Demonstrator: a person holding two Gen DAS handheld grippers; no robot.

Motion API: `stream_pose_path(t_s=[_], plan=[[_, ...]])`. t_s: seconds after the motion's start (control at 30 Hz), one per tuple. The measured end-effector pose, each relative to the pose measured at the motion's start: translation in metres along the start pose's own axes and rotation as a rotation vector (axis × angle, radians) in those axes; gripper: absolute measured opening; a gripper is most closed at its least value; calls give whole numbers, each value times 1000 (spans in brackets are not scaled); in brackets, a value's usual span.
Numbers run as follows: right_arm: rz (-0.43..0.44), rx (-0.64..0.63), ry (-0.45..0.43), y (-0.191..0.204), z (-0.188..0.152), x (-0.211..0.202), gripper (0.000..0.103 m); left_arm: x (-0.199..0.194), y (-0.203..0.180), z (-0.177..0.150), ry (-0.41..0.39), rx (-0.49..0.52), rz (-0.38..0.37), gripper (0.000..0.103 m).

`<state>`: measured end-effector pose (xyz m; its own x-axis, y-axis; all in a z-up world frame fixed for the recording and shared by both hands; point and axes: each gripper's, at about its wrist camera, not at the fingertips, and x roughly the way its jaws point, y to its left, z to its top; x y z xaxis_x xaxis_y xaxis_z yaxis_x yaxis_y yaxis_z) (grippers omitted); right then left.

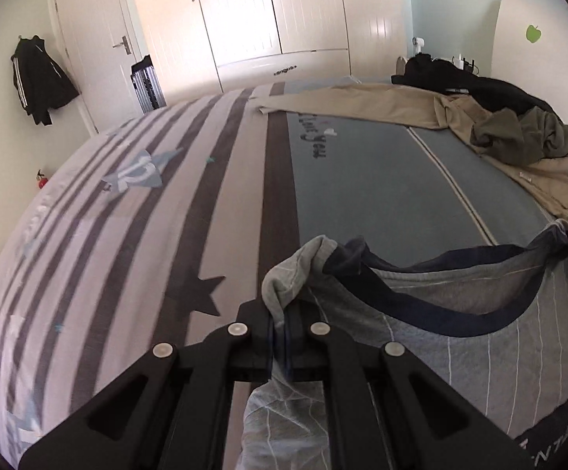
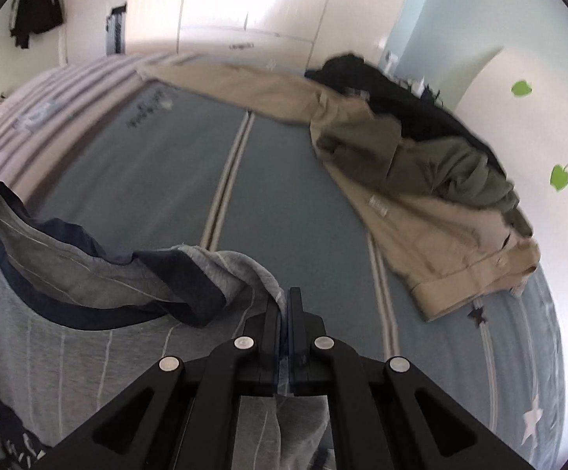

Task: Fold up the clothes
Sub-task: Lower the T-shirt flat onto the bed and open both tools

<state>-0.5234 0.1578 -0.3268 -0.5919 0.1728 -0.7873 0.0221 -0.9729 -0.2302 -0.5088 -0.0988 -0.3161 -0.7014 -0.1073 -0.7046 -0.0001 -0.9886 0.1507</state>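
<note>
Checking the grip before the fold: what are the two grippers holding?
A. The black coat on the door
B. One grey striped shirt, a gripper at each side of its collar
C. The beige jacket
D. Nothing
B: the left gripper and right gripper are each shut on the grey striped shirt, stretched between them.

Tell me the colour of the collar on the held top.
Navy blue collar on a grey top with thin pale stripes; the left wrist view shows it best.
</note>
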Motion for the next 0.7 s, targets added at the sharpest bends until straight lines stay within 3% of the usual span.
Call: stream_pose_path(t_s=[0.2,0.27,0.3,0.33,0.4,0.43,0.53,0.63,0.7], plan=[[-13,31,64,4,-6,36,5,32,-4,-9,37,-13,-9,2],[-19,27,92,7,-7,43,17,40,-5,-13,62,-10,-14,3],[-22,21,112,8,-9,46,32,41,-3,-15,67,-12,-26,5],[-21,25,120,7,-11,47,43,38,1,-17,63,-20,-38,9],[-8,52,112,0,-16,40,49,27,12,-20,47,-44,-73,20],[-1,65,108,-4,-18,36,52,19,20,-23,37,-60,-99,33],[24,95,56,-15,-27,7,58,-15,49,-34,-7,-84,-131,58],[73,69,-27,-14,-41,-35,64,-48,77,-54,-29,-60,-112,70],[115,49,-71,-6,-55,-64,66,-64,89,-70,-6,-43,-109,70]])
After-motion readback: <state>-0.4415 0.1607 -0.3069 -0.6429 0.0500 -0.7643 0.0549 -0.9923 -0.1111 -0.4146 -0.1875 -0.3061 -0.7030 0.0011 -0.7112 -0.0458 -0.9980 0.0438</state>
